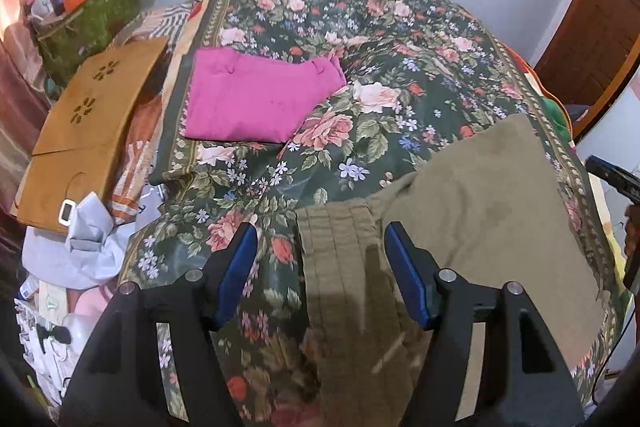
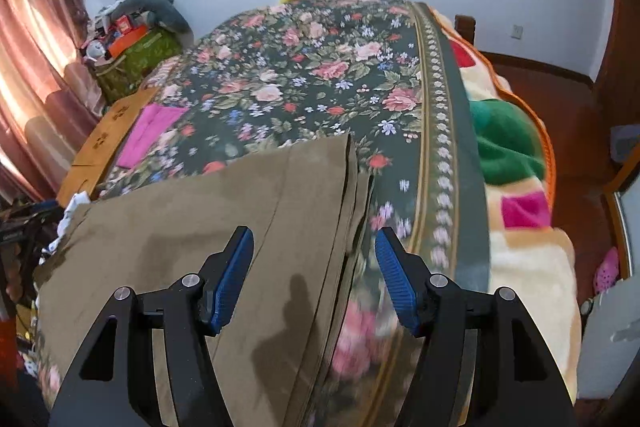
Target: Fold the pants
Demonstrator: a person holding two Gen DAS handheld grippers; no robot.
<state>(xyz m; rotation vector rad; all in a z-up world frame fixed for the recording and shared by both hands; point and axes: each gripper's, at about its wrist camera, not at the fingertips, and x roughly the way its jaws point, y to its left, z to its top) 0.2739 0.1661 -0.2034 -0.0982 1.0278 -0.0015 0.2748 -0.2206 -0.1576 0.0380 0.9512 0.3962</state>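
Observation:
Olive-khaki pants [image 1: 480, 195] lie flat on the floral bedspread [image 1: 360, 27], folded along their length. My left gripper [image 1: 320, 251] hovers open above their ribbed waistband end [image 1: 340, 247], with nothing between its blue pads. In the right wrist view the same pants [image 2: 208, 227] spread to the left, their stacked leg hems [image 2: 352, 179] ahead. My right gripper [image 2: 314, 251] stands open over that hem end, pads apart and touching no cloth. A folded magenta garment [image 1: 256, 99] rests farther back on the left of the bed.
A brown cardboard box [image 1: 92, 119] lies along the bed's left side beside a cluttered green bin [image 1: 88, 23]. Pale clothing [image 1: 84, 243] is heaped near the left corner. A cream, green and pink blanket [image 2: 516, 187] covers the bed's right edge. Pink curtains [image 2: 32, 75] hang at left.

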